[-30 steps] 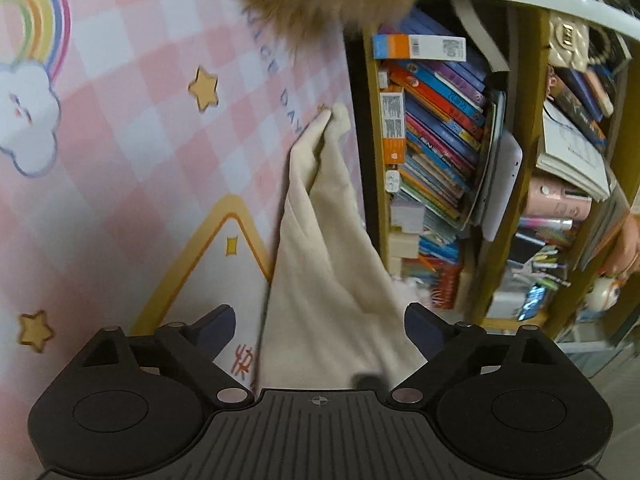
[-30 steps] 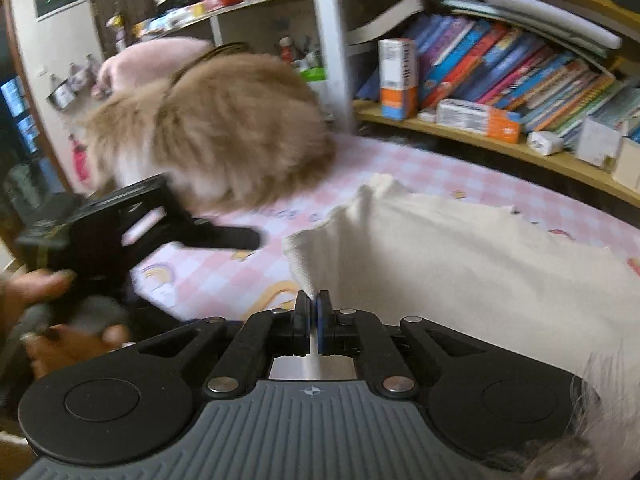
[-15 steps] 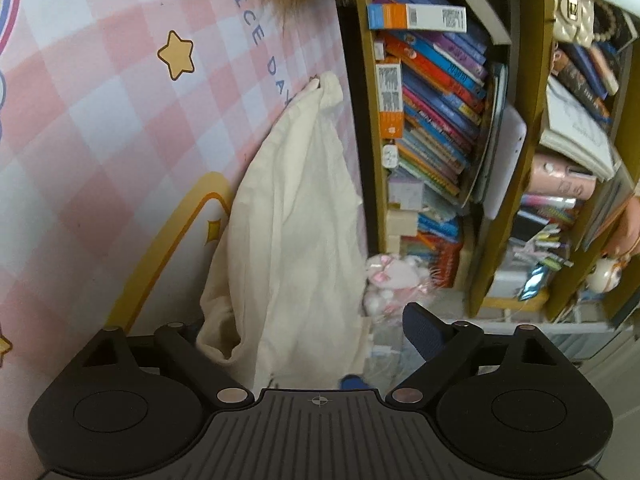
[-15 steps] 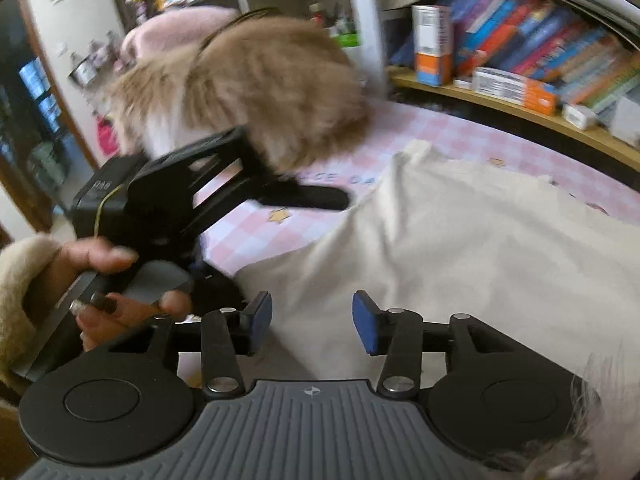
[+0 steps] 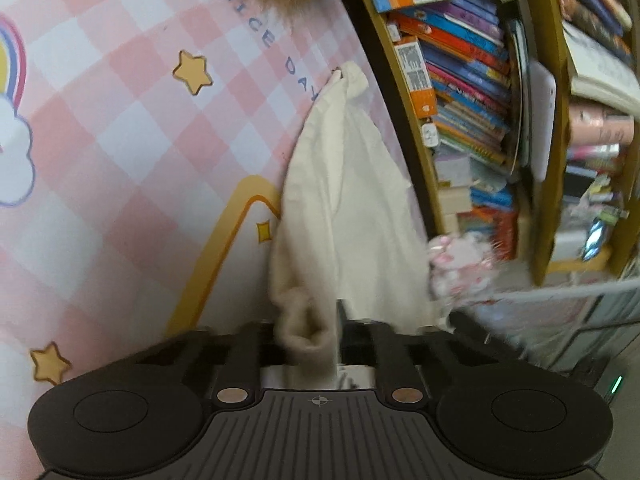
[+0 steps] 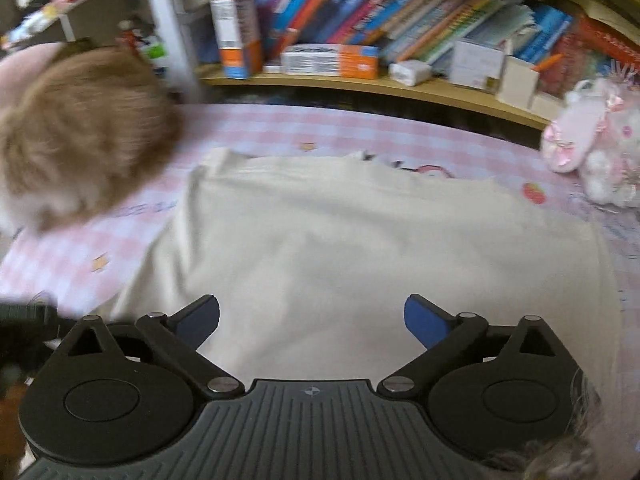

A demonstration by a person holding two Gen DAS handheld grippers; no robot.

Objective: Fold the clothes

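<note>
While a pink checked mat (image 6: 280,120) printed with stars, a rainbow and a cloud covers the table, a bookshelf (image 6: 360,84) crammed with books (image 6: 360,8) runs along its far edge. On the mat lies the cream cloth (image 6: 340,248), spread wide in the right wrist view, its far edge near the bookshelf and its near edge running under the gripper. Over the mat's left end, a blurred tan furry shape (image 6: 80,128) sits just beside the cloth's far left corner; I cannot tell what it is. At the mat's right end, against the bookshelf, sits a pink and white plush toy (image 6: 592,144), apart from the cloth.

Next comes the right gripper (image 6: 312,320), which hovers over the near part of the cloth with its jaws opening and already spread wide; its blue pads (image 6: 424,320) stand well apart, cloth shows below between them, and neither pad presses on it. Then the left gripper (image 5: 316,336), whose jaws are closing on a bunched, folded-over edge of the cloth (image 5: 344,208); the pads pinch that roll of fabric, and from there the cloth stretches away across the mat (image 5: 120,120) to a twisted far corner close to the bookshelf (image 5: 424,160). An orange and white box (image 6: 236,36) stands upright on the shelf.
</note>
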